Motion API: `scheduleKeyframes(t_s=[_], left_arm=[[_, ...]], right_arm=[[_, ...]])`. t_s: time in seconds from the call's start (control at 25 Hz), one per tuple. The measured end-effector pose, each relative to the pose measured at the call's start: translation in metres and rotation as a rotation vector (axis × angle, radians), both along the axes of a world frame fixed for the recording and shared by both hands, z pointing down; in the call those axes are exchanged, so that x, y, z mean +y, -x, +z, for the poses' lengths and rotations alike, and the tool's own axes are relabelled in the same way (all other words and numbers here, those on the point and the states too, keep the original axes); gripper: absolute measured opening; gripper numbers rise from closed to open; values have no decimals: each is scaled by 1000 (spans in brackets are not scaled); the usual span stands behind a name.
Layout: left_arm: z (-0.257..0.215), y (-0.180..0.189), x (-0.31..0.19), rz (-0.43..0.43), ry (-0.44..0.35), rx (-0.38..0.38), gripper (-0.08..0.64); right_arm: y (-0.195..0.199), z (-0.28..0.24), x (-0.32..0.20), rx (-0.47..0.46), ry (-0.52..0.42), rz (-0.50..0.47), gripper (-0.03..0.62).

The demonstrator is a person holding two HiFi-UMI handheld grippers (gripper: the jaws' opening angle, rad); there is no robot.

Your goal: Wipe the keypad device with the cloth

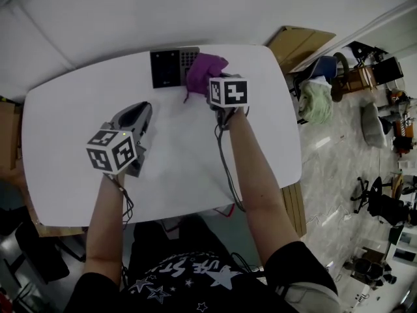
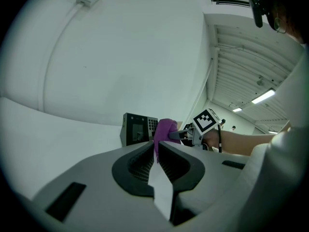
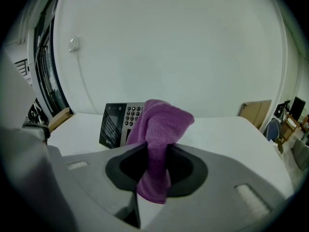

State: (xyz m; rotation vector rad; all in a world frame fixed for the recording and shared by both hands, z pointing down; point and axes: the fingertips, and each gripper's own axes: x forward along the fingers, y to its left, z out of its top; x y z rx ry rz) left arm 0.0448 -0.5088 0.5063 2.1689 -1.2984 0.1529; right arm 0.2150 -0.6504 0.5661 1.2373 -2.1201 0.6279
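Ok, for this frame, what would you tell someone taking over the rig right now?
Left gripper: shut, empty, above the white table, short of the keypad device.
Right gripper: shut on the purple cloth, held at the device's keypad end; contact unclear.
Done: cloth is in the grip.
Left: wipe the device.

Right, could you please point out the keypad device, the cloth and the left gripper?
keypad device point(image 1: 167, 69), head view, dark screen half
cloth point(image 3: 161, 122), right gripper view, bunched top
left gripper point(image 2: 157, 146), left gripper view, between tong tips
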Motion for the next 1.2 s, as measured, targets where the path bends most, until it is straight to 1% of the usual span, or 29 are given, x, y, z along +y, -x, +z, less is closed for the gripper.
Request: scheduleKeyframes(t_s=[0.2, 0.36, 0.52, 0.76, 0.92, 1.04, 1.2], left_arm=[[-19, -3, 19, -16, -17, 9, 35], [-27, -15, 45, -17, -20, 7, 35], [-43, -25, 67, -42, -41, 19, 35], [-61, -38, 99, -77, -82, 20, 37], [-61, -40, 126, -102, -77, 25, 37], [-60, -35, 142, -111, -68, 34, 37], [-67, -27, 149, -104, -83, 51, 35]], right_arm=[[4, -19, 20, -11, -29, -20, 92], [7, -43, 45, -63, -68, -34, 92], [4, -67, 76, -102, -101, -56, 92], [0, -87, 123, -142, -131, -123, 92], [0, -95, 154, -180, -135, -175, 92], [4, -94, 174, -180, -129, -198, 92], [8, -95, 194, -157, -123, -189, 92]])
